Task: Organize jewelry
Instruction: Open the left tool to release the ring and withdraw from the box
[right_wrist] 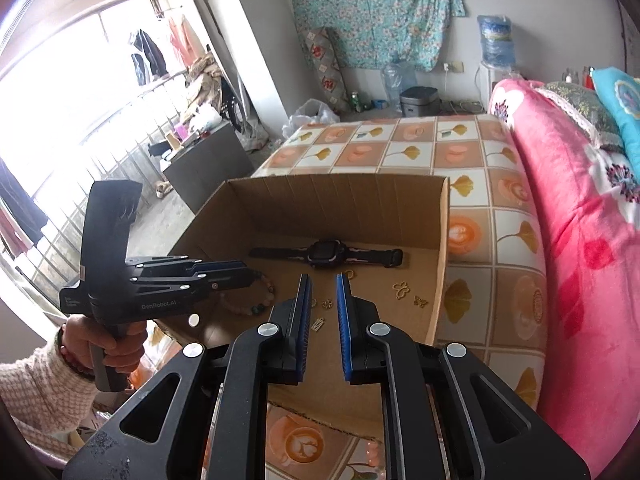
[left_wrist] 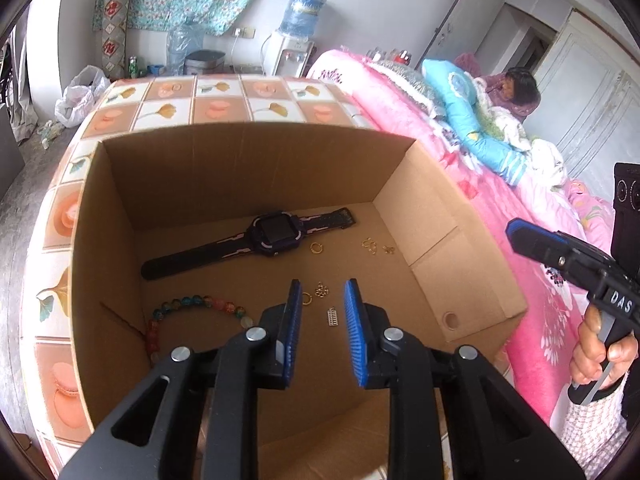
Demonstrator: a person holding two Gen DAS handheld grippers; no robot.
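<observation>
Left gripper (left_wrist: pixel 322 300) over open brown cardboard box (left_wrist: pixel 460 216), jaws slightly parted, empty. Small gold charms (left_wrist: pixel 320 290) lie loose just ahead, black smartwatch (left_wrist: pixel 272 236) beyond, probably dropped there for sorting. Right gripper (right_wrist: pixel 323 294) narrowly parted, empty.

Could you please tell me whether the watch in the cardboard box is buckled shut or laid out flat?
Laid out flat: the watch lies unbuckled on the cardboard box floor, both strap ends stretched apart.
</observation>
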